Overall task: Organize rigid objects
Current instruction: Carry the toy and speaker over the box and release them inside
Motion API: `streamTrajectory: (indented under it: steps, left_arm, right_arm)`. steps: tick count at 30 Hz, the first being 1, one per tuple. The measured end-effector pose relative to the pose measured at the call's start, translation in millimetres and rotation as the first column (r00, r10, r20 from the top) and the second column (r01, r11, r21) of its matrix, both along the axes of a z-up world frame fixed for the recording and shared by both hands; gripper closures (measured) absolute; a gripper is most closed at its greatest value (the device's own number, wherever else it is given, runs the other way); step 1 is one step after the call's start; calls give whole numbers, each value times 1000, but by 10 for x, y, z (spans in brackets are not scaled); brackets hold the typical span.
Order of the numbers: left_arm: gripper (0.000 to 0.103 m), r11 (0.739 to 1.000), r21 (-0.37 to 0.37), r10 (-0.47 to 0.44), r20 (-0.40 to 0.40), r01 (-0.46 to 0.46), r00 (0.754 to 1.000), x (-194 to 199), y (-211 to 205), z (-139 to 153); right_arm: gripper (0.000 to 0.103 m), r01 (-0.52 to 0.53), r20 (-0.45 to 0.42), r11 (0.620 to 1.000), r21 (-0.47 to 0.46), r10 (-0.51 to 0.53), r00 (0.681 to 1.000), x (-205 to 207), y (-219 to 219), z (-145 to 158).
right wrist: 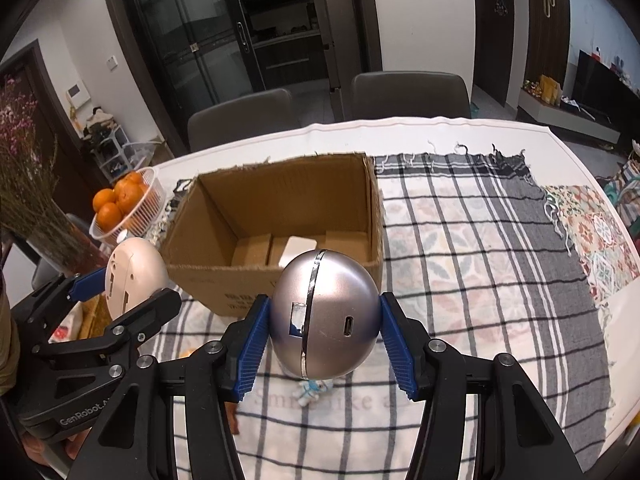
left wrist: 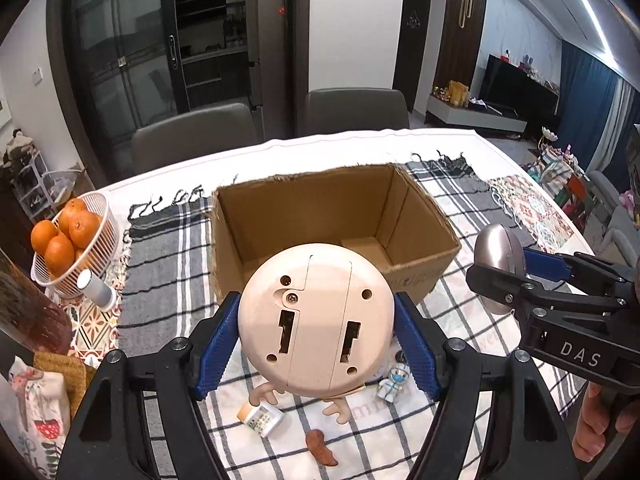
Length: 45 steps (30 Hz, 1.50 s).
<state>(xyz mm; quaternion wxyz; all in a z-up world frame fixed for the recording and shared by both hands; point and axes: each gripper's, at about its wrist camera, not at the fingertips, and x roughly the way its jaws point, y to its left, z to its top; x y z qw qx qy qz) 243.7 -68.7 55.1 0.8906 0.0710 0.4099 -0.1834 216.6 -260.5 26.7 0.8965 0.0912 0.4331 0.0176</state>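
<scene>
Two tongs held above a cloth-covered surface [right wrist: 460, 128], each clamped on one rigid object. The left tongs [left wrist: 316, 340] grip a cream round toy [left wrist: 316, 316] by its sides between the blue pads [left wrist: 218, 350]; its flat underside, with two slots and one screw, faces the camera, and two small arms hang below it. The right tongs [right wrist: 324, 316] grip a silver egg [right wrist: 326, 312] with a chrome seam and one port on its shell. Both objects are lifted clear of the plaid cloth [right wrist: 480, 248] and sit just in front of one open box [left wrist: 332, 232], whose near wall stands between each object and the box interior. In the right wrist view the box floor carries a pale flat item [right wrist: 298, 250]; its nature cannot be told.

On the cloth below the left tongs lie three small things: one bottle [left wrist: 262, 418] on its side, one figurine [left wrist: 394, 384] in white and blue, and one brown piece [left wrist: 322, 448]. At the left edge of the surface stands one white basket [left wrist: 102, 236] of oranges [left wrist: 60, 248], at least five visible, with one small grey cylinder [left wrist: 98, 288] just beside it. Dried flowers [right wrist: 24, 168] rise at the far left. Two grey chairs [left wrist: 356, 110] stand behind the surface. A hand [left wrist: 600, 420] shows on the right tongs' handle.
</scene>
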Motion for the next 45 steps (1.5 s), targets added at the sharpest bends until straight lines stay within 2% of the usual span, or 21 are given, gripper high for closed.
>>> streamTrajectory:
  steps: [11, 19, 24, 35, 45]
  left_arm:
    - [29, 1000, 16, 19, 1, -19, 1000, 241, 38, 163]
    - [29, 999, 24, 25, -35, -25, 999, 494, 19, 181]
    - [29, 999, 25, 32, -75, -30, 997, 697, -19, 115]
    - [29, 996, 84, 49, -117, -40, 992, 998, -110, -20]
    - [29, 995, 80, 76, -218, -59, 973, 1226, -107, -258]
  right_arm:
    - [48, -24, 11, 1000, 4, 24, 1000, 275, 50, 143]
    - [48, -52, -13, 999, 5, 52, 999, 519, 81, 180]
    - [48, -62, -35, 998, 2, 62, 997, 701, 58, 155]
    - [48, -77, -107, 997, 6, 77, 991, 1043, 26, 17]
    - [48, -105, -176, 994, 13, 106, 979, 1254, 93, -178]
